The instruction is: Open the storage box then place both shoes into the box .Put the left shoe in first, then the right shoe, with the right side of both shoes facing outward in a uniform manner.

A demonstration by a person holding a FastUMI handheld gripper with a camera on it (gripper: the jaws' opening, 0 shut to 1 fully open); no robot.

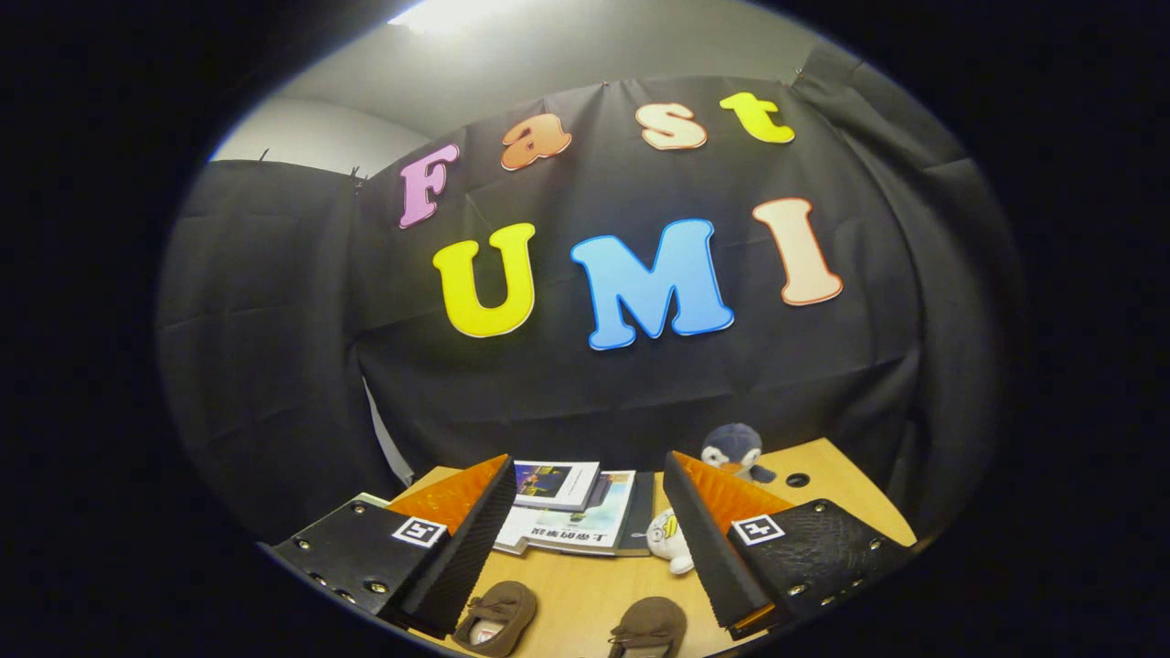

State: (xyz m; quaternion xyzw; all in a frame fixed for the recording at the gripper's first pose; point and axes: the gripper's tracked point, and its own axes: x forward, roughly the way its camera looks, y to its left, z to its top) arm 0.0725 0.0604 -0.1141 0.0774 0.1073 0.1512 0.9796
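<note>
The hand-held gripper (585,521) is hovering level above the tabletop (585,594), fingers spread apart, gripping nothing. Two brown shoes (498,614) (647,629) are lying between the fingers, long axes running along them.

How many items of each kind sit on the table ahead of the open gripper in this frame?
Gripper, fingers open and apart, holding nothing.
Brown shoes: 2, one and the other, between the fingers
Books: 2, the upper on the lower, beyond the shoes
Plush toys: 2, a penguin and a white one
Total: 6, on the wooden table
</note>
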